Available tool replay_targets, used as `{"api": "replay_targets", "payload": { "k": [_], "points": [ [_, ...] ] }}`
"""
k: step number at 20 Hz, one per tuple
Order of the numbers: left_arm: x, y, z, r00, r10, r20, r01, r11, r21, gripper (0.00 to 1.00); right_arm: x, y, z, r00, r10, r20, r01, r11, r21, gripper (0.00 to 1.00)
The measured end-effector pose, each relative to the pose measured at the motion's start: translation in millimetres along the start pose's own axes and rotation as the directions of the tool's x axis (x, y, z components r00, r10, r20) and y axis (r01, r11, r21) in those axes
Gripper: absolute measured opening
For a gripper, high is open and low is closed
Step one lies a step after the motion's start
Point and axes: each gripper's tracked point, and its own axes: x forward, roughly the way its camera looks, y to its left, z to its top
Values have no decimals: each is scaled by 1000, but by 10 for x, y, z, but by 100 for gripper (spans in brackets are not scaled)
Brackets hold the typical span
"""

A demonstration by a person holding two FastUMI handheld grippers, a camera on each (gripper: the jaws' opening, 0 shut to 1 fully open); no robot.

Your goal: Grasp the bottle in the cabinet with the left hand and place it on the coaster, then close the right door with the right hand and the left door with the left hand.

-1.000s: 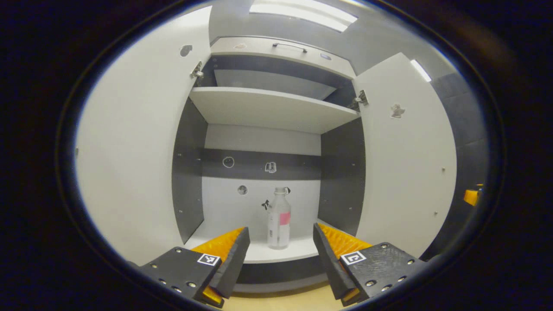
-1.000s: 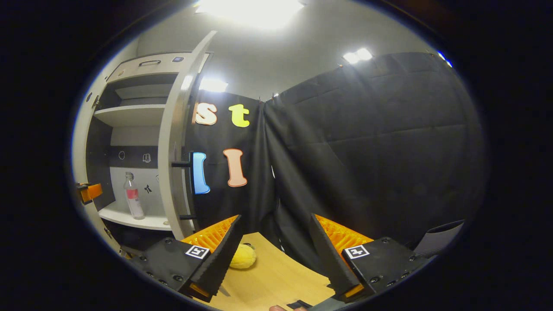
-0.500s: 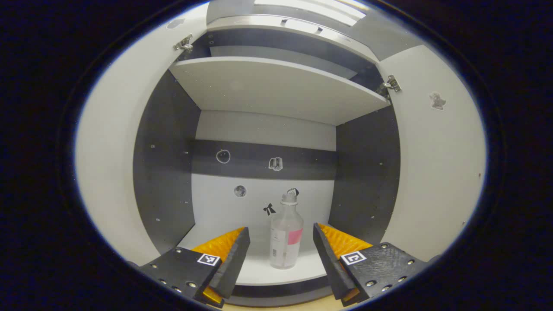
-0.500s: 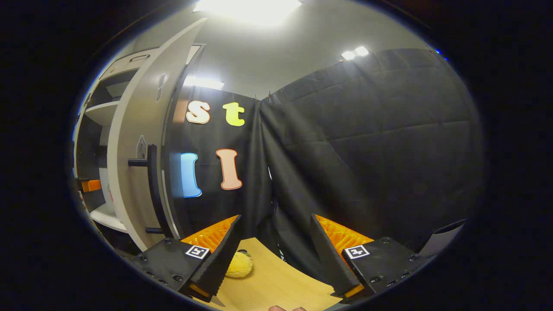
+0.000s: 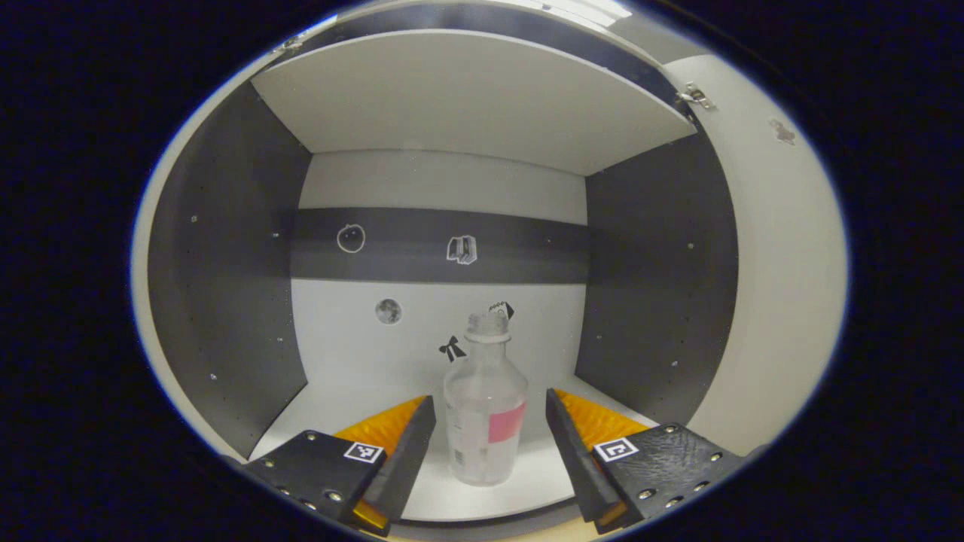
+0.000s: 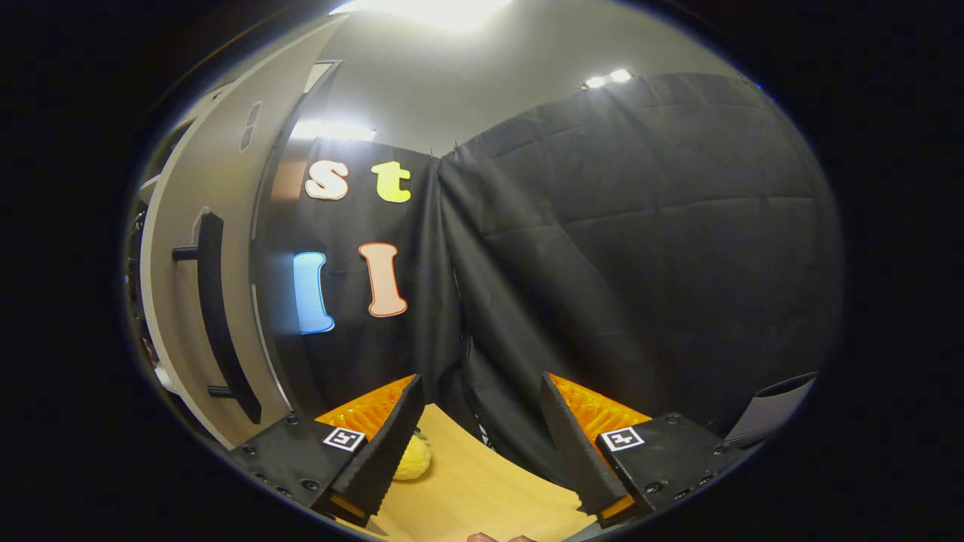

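Nearest in my left gripper view: the left claw (image 5: 489, 459), its two fingers spread wide, one to each side of the bottle and neither touching it. I read it as open, holding nothing.

Between those fingers: one clear plastic bottle with a pink label patch and a pale screw cap (image 5: 484, 410), upright on the white bottom shelf of the cabinet (image 5: 354, 403). The bottle's lower half sits level with the fingertips; its neck rises above them.

Behind the bottle: the cabinet's white back panel (image 5: 437, 181), crossed by a dark grey band and carrying several small stickers, among them a little black bow (image 5: 451, 348) just left of the bottle's neck. Dark grey side walls stand left and right. A white upper shelf (image 5: 467, 94) spans overhead. At the far right edge I see the inner face of the open white right door (image 5: 783, 263), with a metal hinge near its top.

Nearest in my right gripper view: the right claw (image 6: 478, 444), fingers parted, empty, hanging over a light wooden table (image 6: 482, 493).

On the table just past the left finger: a small yellow rounded object (image 6: 414, 459), partly hidden, kind uncertain.

Farther left: the outer face of that right door, pale grey with a long black bar handle (image 6: 215, 316), seen at a steep angle.

Farthest: the black cloth booth wall (image 6: 640, 248), with a grey wall and bright ceiling lights above it.
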Motion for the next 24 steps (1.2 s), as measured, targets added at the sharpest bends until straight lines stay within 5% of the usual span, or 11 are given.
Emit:
{"api": "replay_targets", "payload": {
  "k": [3, 4, 9, 10, 12, 17, 18, 21, 22, 23, 24],
  "points": [
    [146, 15, -60, 1000, 13, -6, -13, 1000, 8, 86, -3, -10, -7, 1000, -6, -6, 6, 1000, -3, 96],
    [180, 16, -63, 1000, 17, -6, -17, 1000, 14, 92, -3, -21, -19, 1000, -9, -6, 9, 1000, -2, 98],
    [310, 96, -94, 998, 56, 0, -56, 997, 52, 84, 27, -51, -72, 1000, -23, -10, 23, 1000, 3, 96],
    [337, 101, -97, 998, 57, 0, -56, 997, 47, 90, 44, -49, -76, 1000, -24, -10, 24, 1000, 3, 96],
    [332, 80, -100, 999, 43, -2, -43, 998, 37, 71, 67, -53, -97, 1000, -28, -9, 28, 1000, 4, 98],
    [107, 127, -66, 999, 51, 6, -51, 999, -7, 75, 73, -51, -113, 1000, -10, -5, 10, 1000, 13, 98],
    [32, 123, -38, 999, 48, 13, -48, 999, -17, 68, 71, -54, -120, 1000, -2, -5, 2, 1000, 12, 98],
    [-293, 127, 73, 997, 53, 48, -50, 997, -58, 68, 73, -3, -95, 1000, 22, -2, -22, 1000, 11, 98],
    [-391, 95, 108, 997, 44, 61, -39, 996, -77, 75, 120, 39, -85, 1000, 27, -2, -27, 1000, 10, 98],
    [-540, 81, 126, 996, 37, 77, -30, 996, -88, 68, 144, 70, -67, 1000, 31, -3, -31, 999, 11, 98],
    [-665, 69, 170, 995, 30, 93, -21, 996, -88, 75, 173, 112, -67, 999, 38, -6, -38, 999, 12, 98]
  ]
}}
